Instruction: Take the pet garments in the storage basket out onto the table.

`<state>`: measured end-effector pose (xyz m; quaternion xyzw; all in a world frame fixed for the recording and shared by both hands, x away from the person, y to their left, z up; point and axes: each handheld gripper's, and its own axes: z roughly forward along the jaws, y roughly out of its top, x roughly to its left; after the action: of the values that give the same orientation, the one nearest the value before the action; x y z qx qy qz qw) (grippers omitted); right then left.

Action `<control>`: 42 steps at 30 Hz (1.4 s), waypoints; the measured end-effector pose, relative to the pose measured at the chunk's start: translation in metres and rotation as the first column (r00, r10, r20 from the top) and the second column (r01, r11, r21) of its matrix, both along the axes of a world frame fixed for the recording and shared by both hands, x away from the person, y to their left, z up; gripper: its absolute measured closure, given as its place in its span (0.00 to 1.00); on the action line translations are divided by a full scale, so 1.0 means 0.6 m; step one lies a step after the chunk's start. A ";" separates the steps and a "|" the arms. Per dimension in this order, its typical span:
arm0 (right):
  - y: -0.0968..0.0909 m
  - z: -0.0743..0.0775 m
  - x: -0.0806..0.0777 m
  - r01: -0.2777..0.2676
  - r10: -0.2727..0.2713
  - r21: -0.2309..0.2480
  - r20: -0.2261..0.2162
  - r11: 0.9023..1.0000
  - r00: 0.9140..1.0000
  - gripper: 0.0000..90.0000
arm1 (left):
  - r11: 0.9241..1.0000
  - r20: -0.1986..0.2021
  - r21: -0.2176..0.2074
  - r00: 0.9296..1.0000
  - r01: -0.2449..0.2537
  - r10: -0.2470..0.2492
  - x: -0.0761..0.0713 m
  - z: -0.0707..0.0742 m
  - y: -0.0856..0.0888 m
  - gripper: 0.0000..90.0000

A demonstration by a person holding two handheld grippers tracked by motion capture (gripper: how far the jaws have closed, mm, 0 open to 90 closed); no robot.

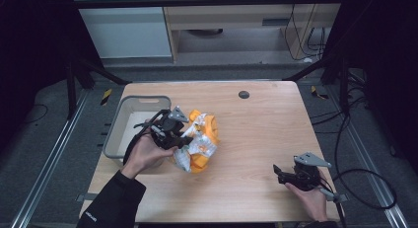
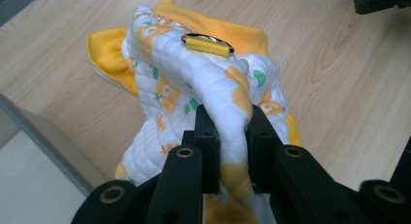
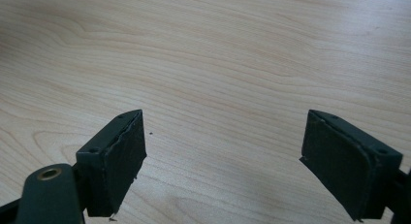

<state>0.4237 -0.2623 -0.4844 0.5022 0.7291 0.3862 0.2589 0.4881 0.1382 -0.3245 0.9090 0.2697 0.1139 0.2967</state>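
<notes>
1. My left gripper (image 2: 227, 136) has its jaws pinching a fold of the white quilted cloth printed with orange flowers and green leaves (image 2: 194, 83), a soft garment with an orange lining
2. The garment (image 1: 199, 141) lies bunched on the pale wooden worktop (image 1: 261, 134), just beside the grey plastic bin (image 1: 118, 124) at the left edge
3. A small ribbed gold metal clasp (image 2: 207, 43) sits on top of the fold ahead of the jaws; I cannot tell how it is fastened
4. My right gripper (image 1: 286, 174) rests low over bare worktop near the front right, jaws spread wide and holding nothing, well apart from the garment
5. As I judge it, the step is lifting the garment toward the bin; to do it well I would keep the pinch deep on the thick fold, raise it high enough that trailing cloth clears the bin's rim, and move slowly so nothing slips
6. The bin's near wall stands between garment and bin floor, and loose cloth could snag there
7. A dark round grommet (image 1: 243, 94) sits at the far edge, out of the path
</notes>
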 end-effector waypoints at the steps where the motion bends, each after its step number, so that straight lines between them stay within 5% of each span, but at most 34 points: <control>1: 0.000 0.000 0.000 0.001 -0.001 0.001 0.000 1.000 1.000 0.17 | 1.000 -0.002 0.003 1.000 0.003 -0.003 0.000 -0.002 -0.002 0.87; 42: -0.001 -0.002 0.000 -0.001 0.001 -0.004 0.002 1.000 1.000 0.17 | 0.994 -0.065 -0.003 0.991 0.113 -0.113 -0.004 -0.110 -0.107 0.87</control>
<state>0.4238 -0.2631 -0.4857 0.5009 0.7298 0.3855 0.2605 0.4859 0.0743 -0.3905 0.9261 0.2273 0.0673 0.2934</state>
